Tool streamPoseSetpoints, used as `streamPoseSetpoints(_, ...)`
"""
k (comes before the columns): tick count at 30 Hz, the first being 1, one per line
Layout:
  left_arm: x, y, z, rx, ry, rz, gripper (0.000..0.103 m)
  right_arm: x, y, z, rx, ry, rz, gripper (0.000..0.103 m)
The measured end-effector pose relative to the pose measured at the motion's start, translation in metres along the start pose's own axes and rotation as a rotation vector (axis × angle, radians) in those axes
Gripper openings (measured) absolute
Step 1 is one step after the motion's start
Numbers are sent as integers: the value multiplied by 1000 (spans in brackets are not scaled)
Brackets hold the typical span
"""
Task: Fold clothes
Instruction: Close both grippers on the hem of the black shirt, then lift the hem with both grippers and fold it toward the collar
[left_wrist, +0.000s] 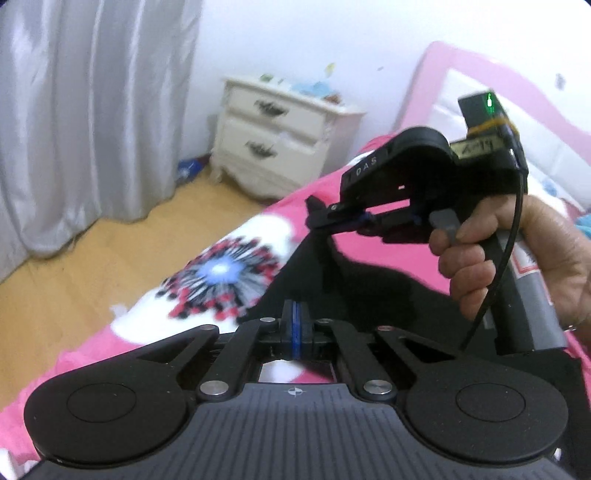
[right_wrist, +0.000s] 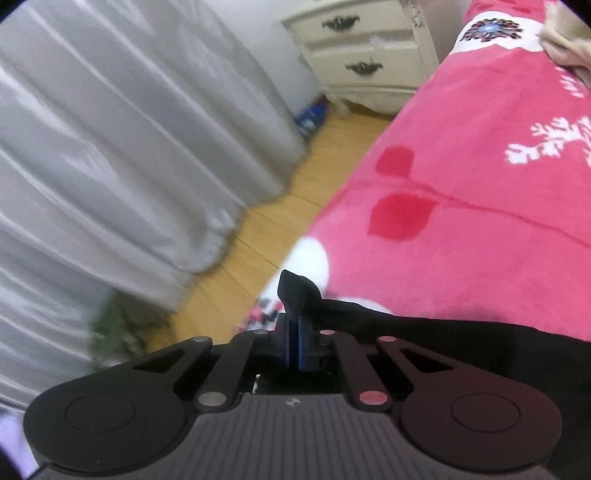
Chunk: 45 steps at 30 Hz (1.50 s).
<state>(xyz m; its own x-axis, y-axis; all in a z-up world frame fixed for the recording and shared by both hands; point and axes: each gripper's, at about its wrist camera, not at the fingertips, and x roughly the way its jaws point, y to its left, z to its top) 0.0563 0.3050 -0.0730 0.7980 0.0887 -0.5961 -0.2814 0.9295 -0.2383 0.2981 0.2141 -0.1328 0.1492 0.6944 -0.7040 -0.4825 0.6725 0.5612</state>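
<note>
Both grippers pinching black garment (left_wrist: 354, 273) over pink bed cover (right_wrist: 480, 206): left gripper (left_wrist: 295, 314), right gripper (right_wrist: 294, 325) clamping corners.

Matt black cloth garment (left_wrist: 354, 273), fleecy pink blanket (right_wrist: 480, 206), glossy wood floor (left_wrist: 74, 266)

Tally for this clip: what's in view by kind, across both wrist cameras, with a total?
Grippers: 2, left gripper and right gripper, each shut on the black garment
Garments: 1
Pink bedspread: 1
White nightstand: 1
Grey curtain: 1
Total: 6
</note>
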Motion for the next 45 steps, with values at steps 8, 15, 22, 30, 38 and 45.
streamPoseSetpoints(8,-13,-72,-17,209,-2,-84,0,-82,-46,-18,59,-92,118,5)
streamPoseSetpoints(15,7,-115,-48,291,99,-98,0,-107,-102,-48,94,-148,70,5)
streamPoseSetpoints(22,13,-132,-77,340,169,-116,0,-105,-146,-67,182,-179,52,5)
streamPoseSetpoints(30,2,-115,-69,281,164,-122,6,-115,-158,-70,181,-169,-8,25)
streamPoseSetpoints(38,12,-74,-70,210,220,-30,8,-117,-102,-59,-97,-155,46,38)
streamPoseSetpoints(45,21,-58,-72,128,257,-24,9,-38,-64,-42,-273,47,-24,38)
